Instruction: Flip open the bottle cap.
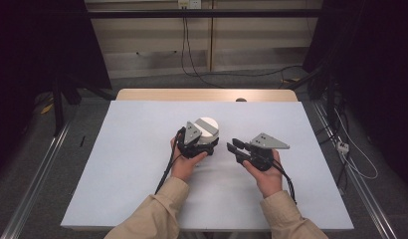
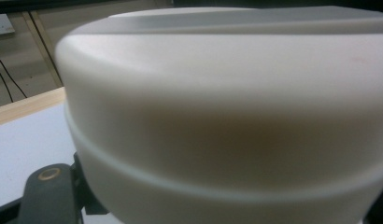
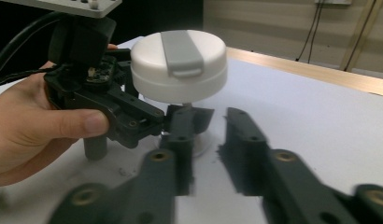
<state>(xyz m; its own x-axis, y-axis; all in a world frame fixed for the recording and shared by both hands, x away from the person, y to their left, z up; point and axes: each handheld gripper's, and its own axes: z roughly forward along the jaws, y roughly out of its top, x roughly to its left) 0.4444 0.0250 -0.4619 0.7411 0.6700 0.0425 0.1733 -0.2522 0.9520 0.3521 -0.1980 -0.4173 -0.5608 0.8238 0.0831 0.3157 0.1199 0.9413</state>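
A round white container [image 1: 208,124] with a grey flip tab on its lid is held just above the white table sheet [image 1: 137,169]. My left gripper [image 1: 207,138] is shut on it from below the lid, and the container's side [image 2: 227,116] looms right in front of the left gripper view, with one black finger [image 2: 45,191] at the bottom left. My right gripper [image 1: 233,147] sits just right of it, pointing left. In the right gripper view the container [image 3: 180,65] and the left gripper [image 3: 166,112] are close ahead. The right gripper [image 3: 213,116] has a bare gap between its jaws.
The white sheet covers a wooden table whose far edge [image 1: 207,94] shows beyond it. Cables [image 1: 192,59] run over the floor behind, and metal rails [image 1: 38,169] flank both sides. Dark stands are at the left and right.
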